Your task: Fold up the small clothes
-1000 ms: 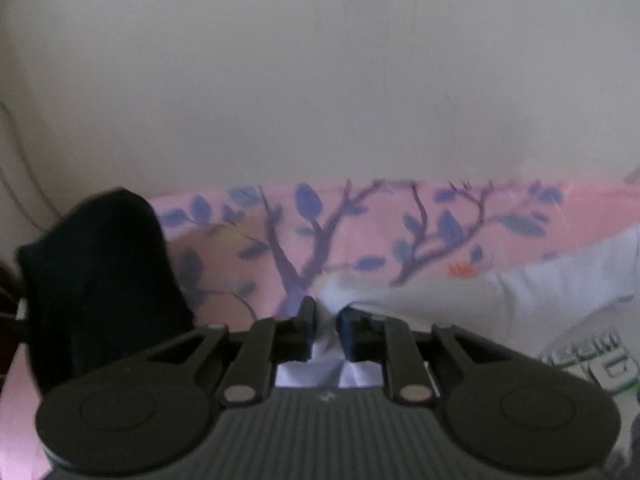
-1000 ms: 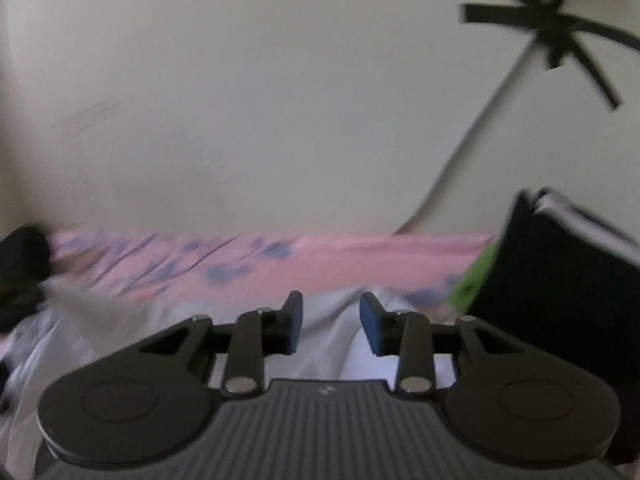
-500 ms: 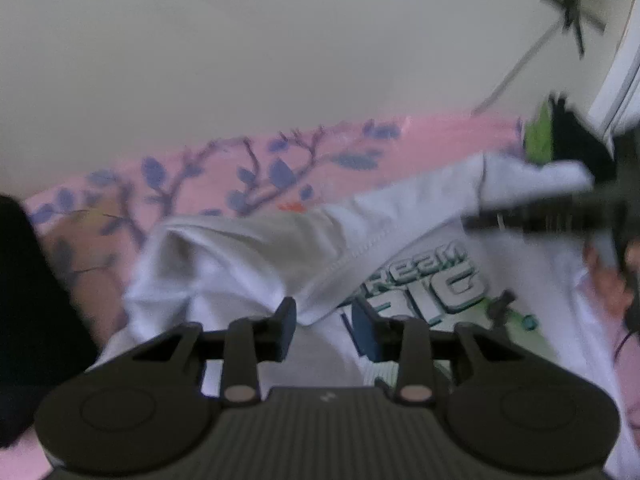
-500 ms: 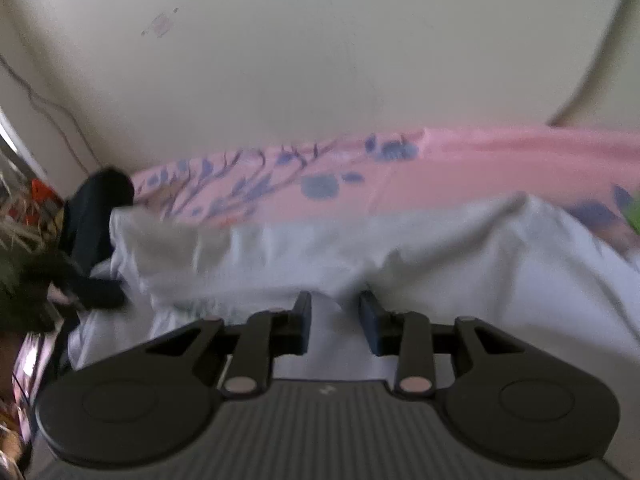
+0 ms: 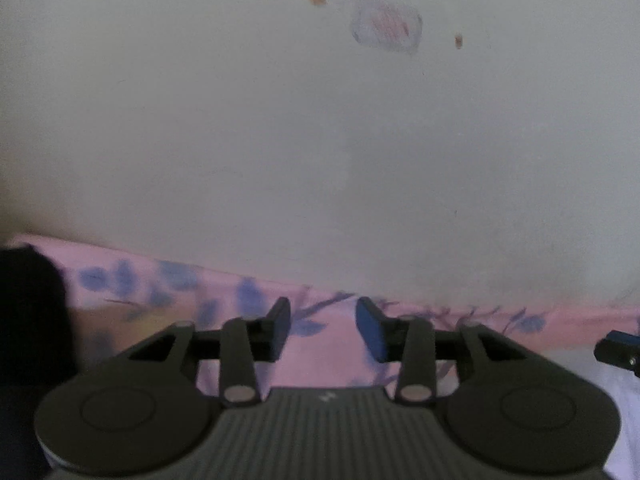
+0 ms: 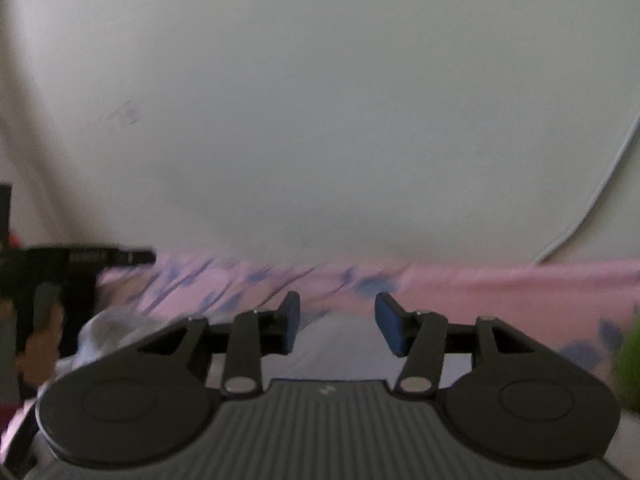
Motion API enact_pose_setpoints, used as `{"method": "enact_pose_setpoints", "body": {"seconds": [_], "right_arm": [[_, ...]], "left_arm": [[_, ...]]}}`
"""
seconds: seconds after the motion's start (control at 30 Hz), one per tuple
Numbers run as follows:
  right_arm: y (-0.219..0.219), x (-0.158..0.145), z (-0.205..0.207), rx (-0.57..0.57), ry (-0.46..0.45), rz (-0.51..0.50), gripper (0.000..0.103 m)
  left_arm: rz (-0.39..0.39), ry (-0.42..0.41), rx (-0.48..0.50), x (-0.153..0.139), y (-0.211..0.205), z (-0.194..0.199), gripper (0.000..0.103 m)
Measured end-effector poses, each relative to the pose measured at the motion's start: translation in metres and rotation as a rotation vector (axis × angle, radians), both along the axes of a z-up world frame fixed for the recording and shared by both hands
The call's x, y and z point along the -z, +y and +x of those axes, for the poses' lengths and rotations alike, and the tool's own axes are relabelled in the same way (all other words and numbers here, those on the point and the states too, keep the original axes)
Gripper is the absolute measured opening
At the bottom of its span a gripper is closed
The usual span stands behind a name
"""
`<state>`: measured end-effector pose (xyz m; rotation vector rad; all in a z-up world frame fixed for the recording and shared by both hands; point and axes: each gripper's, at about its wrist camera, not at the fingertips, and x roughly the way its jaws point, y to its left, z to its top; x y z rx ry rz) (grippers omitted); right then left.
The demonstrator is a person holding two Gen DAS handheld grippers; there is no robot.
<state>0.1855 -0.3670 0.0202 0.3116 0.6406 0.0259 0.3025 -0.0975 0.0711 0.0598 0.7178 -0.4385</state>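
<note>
Both grippers have let go; white shirt (image 6: 336,344) lies under opening right gripper (image 6: 337,326).

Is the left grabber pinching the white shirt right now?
No. The left gripper has nothing between its opening jaws; only the pink flowered sheet shows through the gap.

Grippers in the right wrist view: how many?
2. The right gripper at bottom centre, jaws opening, nothing between them; the left gripper at the left edge, over the white garment.
</note>
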Motion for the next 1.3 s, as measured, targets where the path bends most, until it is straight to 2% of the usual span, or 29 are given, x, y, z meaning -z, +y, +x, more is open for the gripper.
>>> {"method": "enact_pose_setpoints", "body": {"seconds": [0.13,0.2,0.27,0.33,0.37,0.4,0.43,0.47,0.5,0.53,0.57,0.63,0.77,0.87,0.97,1.03,1.1,1.17,1.2,1.23,1.27,1.3], "right_arm": [[0.045,0.002,-0.008,-0.204,0.111,0.111,0.05],[0.075,0.017,0.004,-0.306,0.204,0.15,0.05],[0.1,0.032,0.024,-0.335,0.235,0.143,0.05],[0.113,0.039,0.052,-0.293,0.175,0.114,0.051],[0.115,0.04,0.068,-0.233,0.141,0.049,0.032],[0.111,0.041,0.084,-0.131,0.101,-0.019,0.033],[0.105,0.039,0.092,-0.033,0.083,-0.054,0.037],[0.098,0.035,0.095,0.042,0.077,-0.063,0.059],[0.093,0.028,0.092,0.082,0.063,-0.036,0.059],[0.092,0.019,0.084,0.07,0.041,-0.013,0.058],[0.095,0.01,0.076,0.025,0.027,-0.009,0.058],[0.115,-0.011,0.045,-0.079,0.0,-0.065,0.059],[0.174,-0.048,-0.034,-0.379,-0.04,-0.168,0.065],[0.235,-0.06,-0.093,-0.639,-0.065,-0.219,0.072],[0.292,-0.052,-0.129,-0.822,-0.031,-0.193,0.08],[0.323,-0.035,-0.135,-0.856,0.059,-0.125,0.08],[0.347,-0.019,-0.131,-0.826,0.151,-0.085,0.08],[0.366,-0.006,-0.124,-0.775,0.191,-0.105,0.08],[0.375,0.002,-0.118,-0.758,0.209,-0.125,0.076],[0.378,0.008,-0.114,-0.752,0.227,-0.138,0.078],[0.385,0.007,-0.12,-0.741,0.186,-0.179,0.048],[0.392,0.004,-0.121,-0.769,0.174,-0.222,0.006]], "left_arm": [[-0.023,0.02,0.013,-0.03,0.066,-0.044,0.043],[-0.031,0.01,0.004,-0.047,0.104,-0.075,0.045],[-0.028,-0.011,-0.004,-0.063,0.143,-0.117,0.049],[0.005,-0.042,-0.028,-0.072,0.178,-0.157,0.052],[0.027,-0.057,-0.04,-0.074,0.195,-0.18,0.055],[0.045,-0.062,-0.054,-0.075,0.206,-0.196,0.056],[0.066,-0.059,-0.074,-0.075,0.22,-0.212,0.056],[0.082,-0.05,-0.094,-0.073,0.233,-0.227,0.057],[0.091,-0.039,-0.107,-0.072,0.244,-0.236,0.057],[0.101,-0.024,-0.121,-0.067,0.257,-0.248,0.057],[0.102,-0.017,-0.136,-0.063,0.267,-0.258,0.057],[0.081,-0.011,-0.165,-0.053,0.276,-0.266,0.057],[-0.044,-0.073,-0.182,-0.062,0.293,-0.285,0.057],[-0.084,-0.191,-0.17,-0.084,0.305,-0.319,0.057],[-0.076,-0.329,-0.206,-0.11,0.324,-0.364,0.06],[-0.075,-0.394,-0.262,-0.123,0.339,-0.391,0.062],[-0.07,-0.437,-0.33,-0.133,0.36,-0.418,0.062],[-0.061,-0.466,-0.392,-0.138,0.377,-0.44,0.062],[-0.056,-0.478,-0.427,-0.138,0.387,-0.451,0.062],[-0.056,-0.484,-0.452,-0.137,0.395,-0.459,0.062],[-0.058,-0.488,-0.474,-0.135,0.401,-0.466,0.062],[-0.066,-0.493,-0.492,-0.131,0.409,-0.473,0.062]]}}
